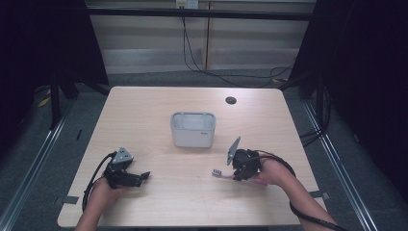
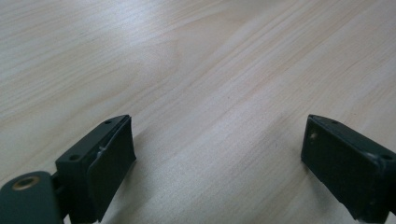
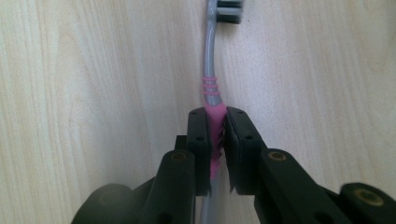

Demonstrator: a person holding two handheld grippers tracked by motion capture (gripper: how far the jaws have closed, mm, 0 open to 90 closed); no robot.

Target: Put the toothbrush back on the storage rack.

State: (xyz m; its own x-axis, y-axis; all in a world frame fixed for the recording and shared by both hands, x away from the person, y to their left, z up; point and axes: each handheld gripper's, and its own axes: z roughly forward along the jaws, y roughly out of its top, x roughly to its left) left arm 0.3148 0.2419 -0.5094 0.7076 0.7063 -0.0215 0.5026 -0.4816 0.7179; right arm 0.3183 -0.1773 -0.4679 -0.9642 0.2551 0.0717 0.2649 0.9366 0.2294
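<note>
gripping the toothbrush now: your right gripper has both pads pressed on the pink part of the handle, jaws nearly together with only the handle between them. in the right gripper view the grey neck runs straight up from the jaws, three pink rings just above the pads, bristle head at the top edge. brush lies flat on the table.

from the high view your right gripper sits at the near right of the table, its grey plate tilted up. the toothbrush head pokes out to its left, pink handle end showing on the other side by your hand.

your left gripper rests at the near left, jaws pointing right toward the middle. in the left gripper view the left gripper jaws stand wide apart, just bare wood between them, nothing held.

grey bin stands upright mid-table, beyond both grippers, well apart from the brush. can't tell what's inside. dark round hole in the tabletop behind it, far right.
</note>
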